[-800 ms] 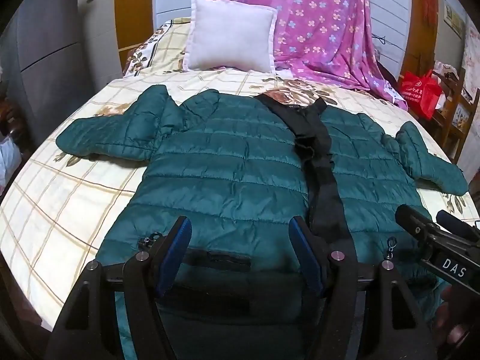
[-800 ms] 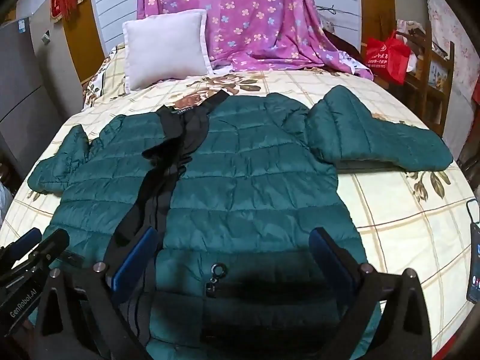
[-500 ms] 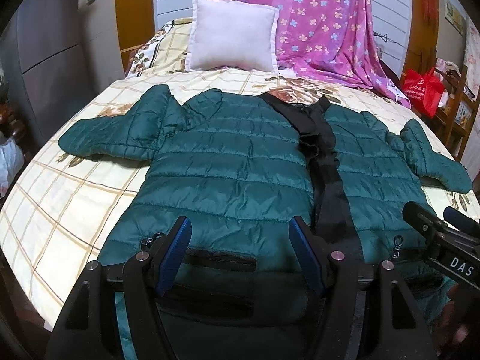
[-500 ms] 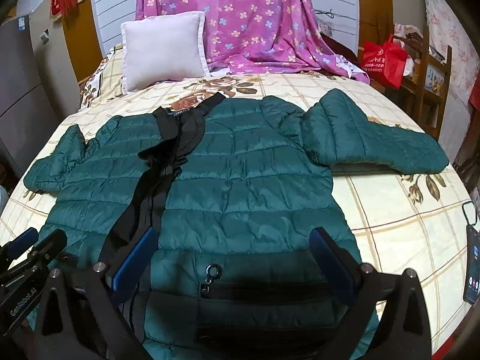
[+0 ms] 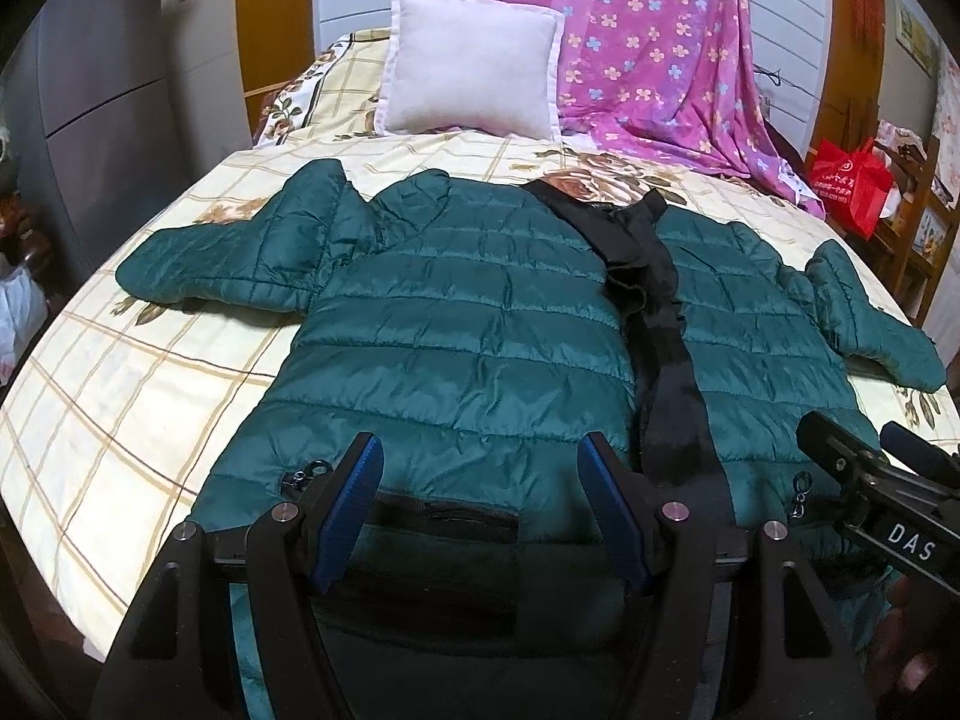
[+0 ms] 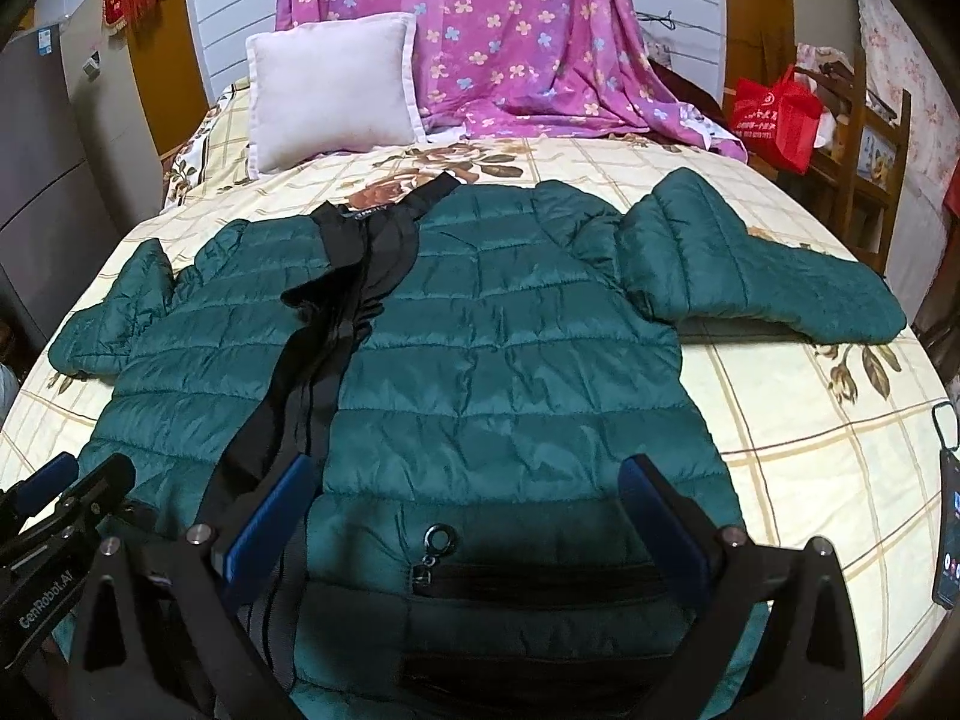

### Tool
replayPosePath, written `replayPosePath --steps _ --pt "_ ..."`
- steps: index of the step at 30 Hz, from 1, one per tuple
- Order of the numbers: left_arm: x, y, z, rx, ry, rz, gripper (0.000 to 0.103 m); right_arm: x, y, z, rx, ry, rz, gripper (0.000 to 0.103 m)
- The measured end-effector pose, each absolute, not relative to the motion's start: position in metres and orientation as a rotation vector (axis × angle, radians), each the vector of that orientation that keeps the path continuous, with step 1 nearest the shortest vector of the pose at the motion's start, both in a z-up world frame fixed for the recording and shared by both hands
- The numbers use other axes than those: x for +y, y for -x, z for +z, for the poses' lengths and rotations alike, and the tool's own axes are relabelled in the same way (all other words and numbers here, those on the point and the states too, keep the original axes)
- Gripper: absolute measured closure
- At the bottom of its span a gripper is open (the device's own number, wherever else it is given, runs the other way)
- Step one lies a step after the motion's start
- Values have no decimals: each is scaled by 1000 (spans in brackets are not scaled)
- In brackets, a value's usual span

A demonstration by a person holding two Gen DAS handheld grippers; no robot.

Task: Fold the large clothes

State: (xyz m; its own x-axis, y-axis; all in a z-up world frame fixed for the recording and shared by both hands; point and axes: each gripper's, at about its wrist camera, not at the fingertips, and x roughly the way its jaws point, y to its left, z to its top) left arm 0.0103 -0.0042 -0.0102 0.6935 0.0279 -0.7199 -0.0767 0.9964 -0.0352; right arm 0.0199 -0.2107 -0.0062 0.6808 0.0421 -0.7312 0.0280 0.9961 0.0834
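Observation:
A dark green quilted jacket [image 5: 468,330] lies spread flat, front up, on the bed, its black zipper strip [image 5: 660,360] running down the middle and both sleeves out to the sides. It also shows in the right wrist view [image 6: 510,372]. My left gripper [image 5: 480,468] is open and empty, hovering over the hem on the jacket's left half, above a pocket zip. My right gripper [image 6: 468,480] is open and empty over the hem of the right half, above a pocket pull ring [image 6: 441,538]. The right gripper's body shows in the left wrist view [image 5: 876,498].
The bed [image 5: 138,372] has a cream checked floral sheet. A white pillow [image 5: 471,63] and a pink flowered blanket [image 5: 660,48] lie at its head. A red bag [image 6: 774,117] hangs on wooden furniture at right. A phone [image 6: 949,534] lies at the bed's right edge.
Both grippers have pulled back slightly toward the foot of the bed, showing more of the jacket. The jacket has not moved. Both stay open.

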Motion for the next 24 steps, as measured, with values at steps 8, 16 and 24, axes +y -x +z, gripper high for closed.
replayPosePath --steps 8,16,24 --pt "-10 -11 -5 836 103 46 61 -214 -23 -9 824 -98 4 0" --pt "-9 -12 -6 835 130 35 61 -212 -23 -11 820 -87 5 0" --pt "-7 -14 -11 827 107 43 61 -211 -24 -14 850 -78 -3 0"
